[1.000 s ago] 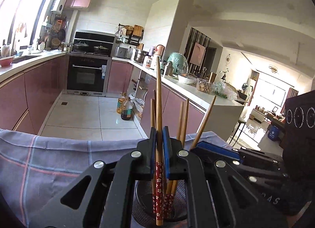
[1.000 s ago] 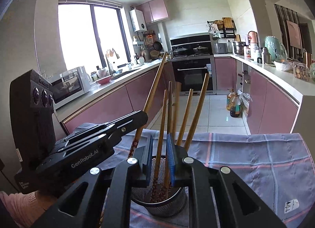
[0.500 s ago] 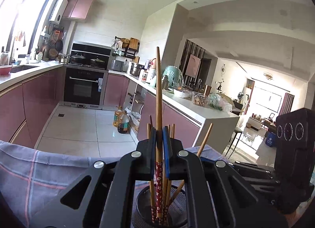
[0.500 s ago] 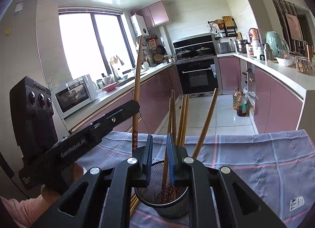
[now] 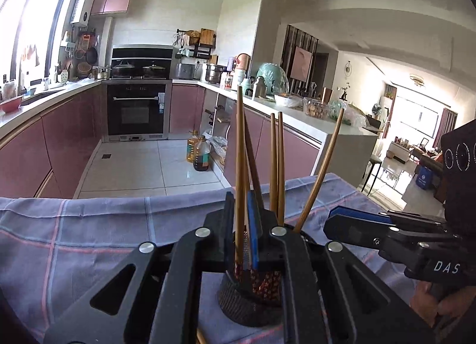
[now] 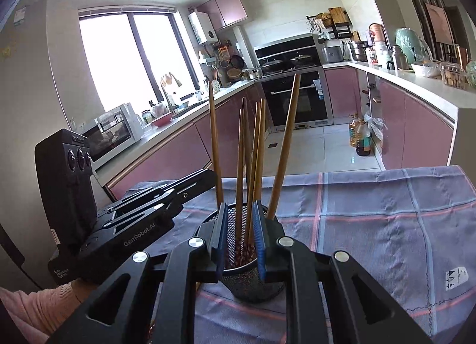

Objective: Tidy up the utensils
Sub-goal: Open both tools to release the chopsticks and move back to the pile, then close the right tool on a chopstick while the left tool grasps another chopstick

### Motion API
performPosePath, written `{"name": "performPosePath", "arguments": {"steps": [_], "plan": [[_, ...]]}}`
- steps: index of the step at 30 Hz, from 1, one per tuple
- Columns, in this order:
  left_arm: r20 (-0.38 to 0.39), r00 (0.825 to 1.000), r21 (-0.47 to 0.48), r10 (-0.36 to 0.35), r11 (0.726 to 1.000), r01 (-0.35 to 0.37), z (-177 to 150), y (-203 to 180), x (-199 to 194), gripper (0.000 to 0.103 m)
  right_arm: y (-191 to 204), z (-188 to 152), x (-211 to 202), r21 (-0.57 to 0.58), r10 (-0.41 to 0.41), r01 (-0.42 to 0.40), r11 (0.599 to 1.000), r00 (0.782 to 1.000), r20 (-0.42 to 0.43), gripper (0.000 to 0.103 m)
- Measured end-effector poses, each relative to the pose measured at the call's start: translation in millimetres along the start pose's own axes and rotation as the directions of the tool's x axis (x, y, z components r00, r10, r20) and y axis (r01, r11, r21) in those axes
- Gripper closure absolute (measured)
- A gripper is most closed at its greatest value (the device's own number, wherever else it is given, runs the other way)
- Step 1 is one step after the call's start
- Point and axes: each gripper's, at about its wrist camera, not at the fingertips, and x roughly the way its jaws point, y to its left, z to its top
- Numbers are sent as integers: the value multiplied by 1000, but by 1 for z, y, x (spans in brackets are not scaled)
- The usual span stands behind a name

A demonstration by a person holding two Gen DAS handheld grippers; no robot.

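A black mesh holder (image 6: 253, 278) stands on the checked cloth and holds several wooden chopsticks (image 6: 257, 162) with red patterned ends. In the left wrist view the holder (image 5: 250, 299) sits just past my left gripper (image 5: 240, 231), whose pads stand slightly apart around one upright chopstick (image 5: 239, 165) that reaches down into the holder. My right gripper (image 6: 240, 240) is open, its pads on either side of the holder's rim, holding nothing. The right gripper also shows at the right of the left wrist view (image 5: 386, 231).
A blue-grey checked cloth (image 6: 372, 225) covers the table. Another chopstick end (image 5: 201, 338) lies on the cloth below the holder. Beyond the table edge are pink kitchen cabinets, an oven and oil bottles (image 5: 199, 150) on the floor.
My left gripper has lowered the chopstick into the holder and its pads have eased apart. My right gripper has opened wider and come down around the holder's rim.
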Motion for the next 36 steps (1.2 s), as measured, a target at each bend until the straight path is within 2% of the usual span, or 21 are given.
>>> {"name": "performPosePath", "arguments": {"steps": [3, 9, 14, 21, 25, 29, 36], "plan": [[-24, 1000, 0, 7, 1000, -7, -3, 6, -12, 74, 3, -6, -1, -1, 7, -7, 1000, 1000, -13, 84], [-35, 999, -21, 9, 1000, -9, -8, 23, -50, 71, 12, -16, -8, -8, 24, -24, 1000, 999, -36, 80], [-116, 993, -2, 15, 1000, -15, -35, 33, -73, 69, 30, -33, -7, -43, 68, -72, 996, 992, -105, 78], [-268, 963, -27, 41, 998, -49, -90, 48, -80, 69, 60, -72, 23, -65, 101, -123, 990, 957, -272, 76], [-318, 947, -30, 46, 998, -59, -111, 50, -80, 69, 73, -91, 40, -62, 95, -123, 990, 935, -341, 76], [-357, 933, -33, 37, 998, -52, -124, 48, -80, 69, 80, -102, 49, -60, 78, -109, 992, 923, -377, 76], [-403, 915, -28, 28, 999, -43, -133, 45, -79, 73, 86, -109, 54, -83, 36, -75, 994, 916, -399, 76]]}}
